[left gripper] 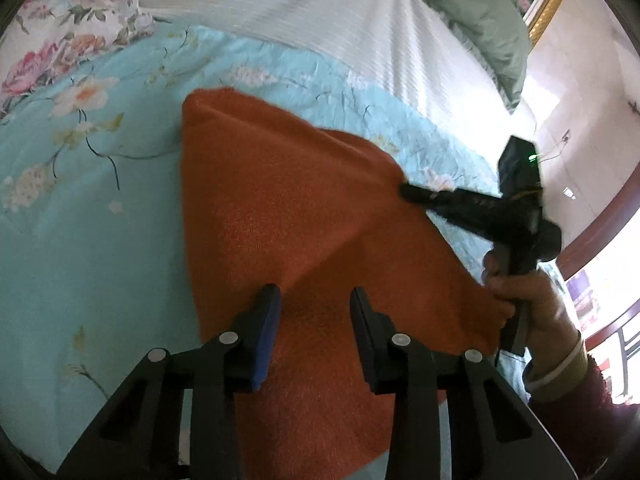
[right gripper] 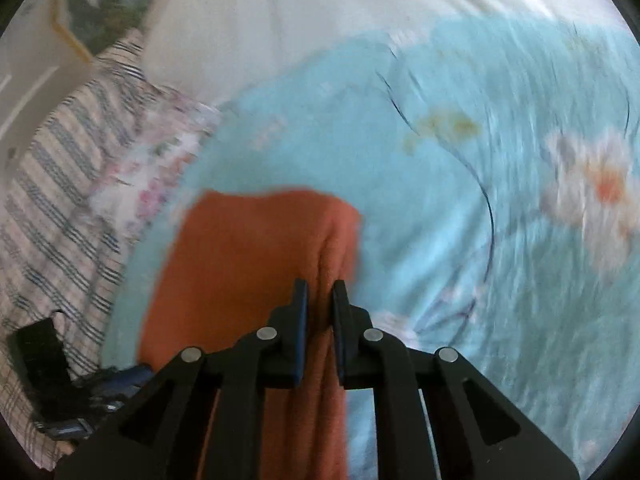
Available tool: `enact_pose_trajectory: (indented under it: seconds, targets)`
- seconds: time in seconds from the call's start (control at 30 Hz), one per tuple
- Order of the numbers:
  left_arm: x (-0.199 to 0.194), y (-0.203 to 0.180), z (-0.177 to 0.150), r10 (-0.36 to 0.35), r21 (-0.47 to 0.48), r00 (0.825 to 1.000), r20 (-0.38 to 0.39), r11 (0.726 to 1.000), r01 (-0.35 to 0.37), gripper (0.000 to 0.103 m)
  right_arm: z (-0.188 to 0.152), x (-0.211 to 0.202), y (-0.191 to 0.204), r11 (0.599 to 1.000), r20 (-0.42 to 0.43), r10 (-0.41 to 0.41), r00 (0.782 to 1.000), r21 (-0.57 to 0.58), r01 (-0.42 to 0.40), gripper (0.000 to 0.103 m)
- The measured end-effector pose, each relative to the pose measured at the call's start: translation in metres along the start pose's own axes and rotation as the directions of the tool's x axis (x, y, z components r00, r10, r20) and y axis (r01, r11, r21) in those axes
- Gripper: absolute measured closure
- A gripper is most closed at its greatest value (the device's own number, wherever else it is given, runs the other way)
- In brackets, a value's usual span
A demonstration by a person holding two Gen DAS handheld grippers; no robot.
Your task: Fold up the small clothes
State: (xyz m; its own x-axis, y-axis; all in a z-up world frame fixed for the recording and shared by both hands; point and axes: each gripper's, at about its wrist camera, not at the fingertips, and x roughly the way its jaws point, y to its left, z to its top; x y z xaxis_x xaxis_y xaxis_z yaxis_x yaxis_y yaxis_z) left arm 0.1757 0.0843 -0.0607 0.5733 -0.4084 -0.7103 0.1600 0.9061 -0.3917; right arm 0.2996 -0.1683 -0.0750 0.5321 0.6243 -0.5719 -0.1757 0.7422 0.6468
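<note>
On a bed (left gripper: 100, 208) with a blue flowered cover, the orange cloth (left gripper: 280, 208) hangs half-lifted. The right claw (right gripper: 320, 292) is clamped on one edge; the left claw (left gripper: 314, 300) stands apart over it. Folding looks barely begun.

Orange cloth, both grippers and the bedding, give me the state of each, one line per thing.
Orange cloth: partly lifted off the bed, creased, one edge bunched.
Right gripper: fingers shut on a fold of the orange cloth.
Left gripper: fingers apart, orange cloth between them, not pinched.
Blue floral quilt: spread flat under the cloth.
</note>
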Motion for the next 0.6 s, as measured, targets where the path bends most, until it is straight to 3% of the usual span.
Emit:
enact_pose_trajectory:
  seconds: [0.07,0.13,0.2,0.3,0.4,0.5,0.57,0.6]
  targets:
    - [0.006,-0.002,-0.001,0.015,0.0,1.0,-0.009,1.0,-0.015,0.069,-0.002,0.004,-0.007,0.999,0.01,0.018,1.0,0.027,-0.019,0.089]
    - [0.008,-0.003,0.001,0.025,-0.001,1.0,-0.01,1.0,-0.025,0.069,0.001,0.001,-0.003,1.0,0.011,-0.004,1.0,0.013,0.004,0.089]
    - [0.008,-0.006,0.005,0.027,-0.002,0.999,-0.024,1.0,-0.027,0.069,0.004,-0.004,0.002,1.0,-0.002,-0.028,1.0,0.005,0.028,0.081]
    - [-0.001,-0.001,0.02,0.005,-0.016,1.0,-0.01,1.0,-0.005,0.069,0.009,-0.023,0.018,0.999,0.027,-0.052,0.998,-0.007,0.052,0.081]
    - [-0.005,0.013,0.045,0.054,-0.036,0.998,0.025,0.998,-0.053,0.069,0.012,-0.04,0.047,0.999,0.069,-0.008,0.998,-0.045,0.012,0.081]
    - [0.008,0.027,0.069,0.055,-0.075,0.998,0.023,0.996,-0.053,0.07,0.016,-0.026,0.074,0.993,0.009,0.1,0.995,-0.061,-0.1,0.078]
    - [0.028,0.039,0.09,0.061,-0.095,0.998,-0.005,0.994,-0.062,0.07,0.018,0.002,0.085,0.992,-0.051,0.095,0.994,-0.073,-0.099,0.078]
    - [0.037,0.045,0.096,0.086,-0.107,0.996,-0.02,0.99,-0.087,0.071,0.019,0.018,0.085,0.995,-0.066,0.054,0.996,-0.082,-0.06,0.078]
